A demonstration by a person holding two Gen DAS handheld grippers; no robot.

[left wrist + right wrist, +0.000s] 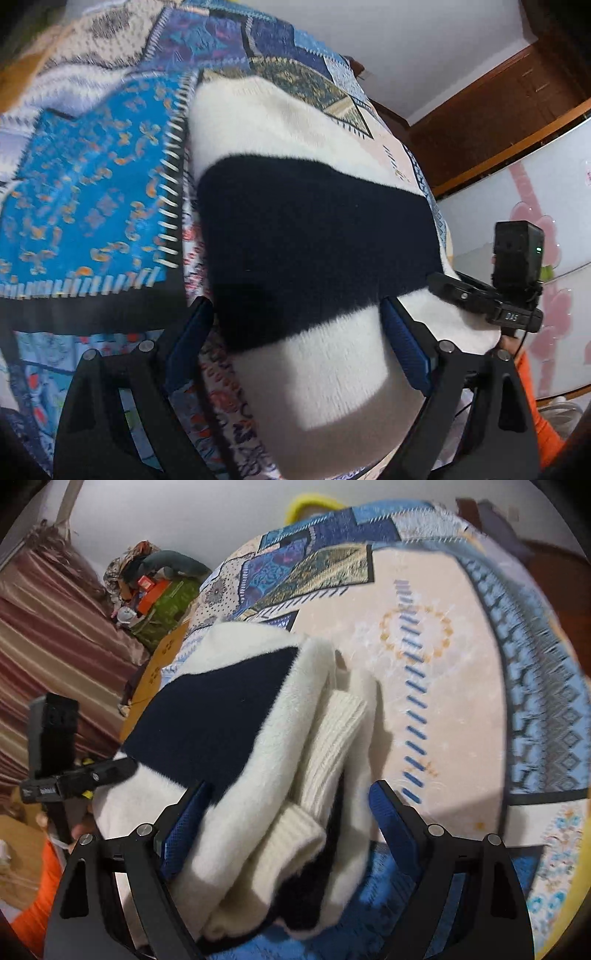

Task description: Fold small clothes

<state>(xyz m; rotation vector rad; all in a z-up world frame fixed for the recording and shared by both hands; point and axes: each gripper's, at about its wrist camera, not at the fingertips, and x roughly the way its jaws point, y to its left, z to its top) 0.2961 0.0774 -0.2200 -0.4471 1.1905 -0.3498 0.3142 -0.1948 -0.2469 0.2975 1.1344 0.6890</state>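
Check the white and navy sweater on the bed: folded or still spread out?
Folded. The sweater lies as a compact bundle on the patterned bedspread, its layers stacked along one edge, with a ribbed cuff tucked against them.

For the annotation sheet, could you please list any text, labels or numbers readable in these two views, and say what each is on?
No text reads with certainty.
White marking on the right gripper, seen from the left wrist: short, seemingly mirrored, perhaps "DJS", unsure.
White label on the left gripper, seen from the right wrist: too blurred.
Orange boxes in the far pile: too small.
Sweater and bedspread: patterns only.
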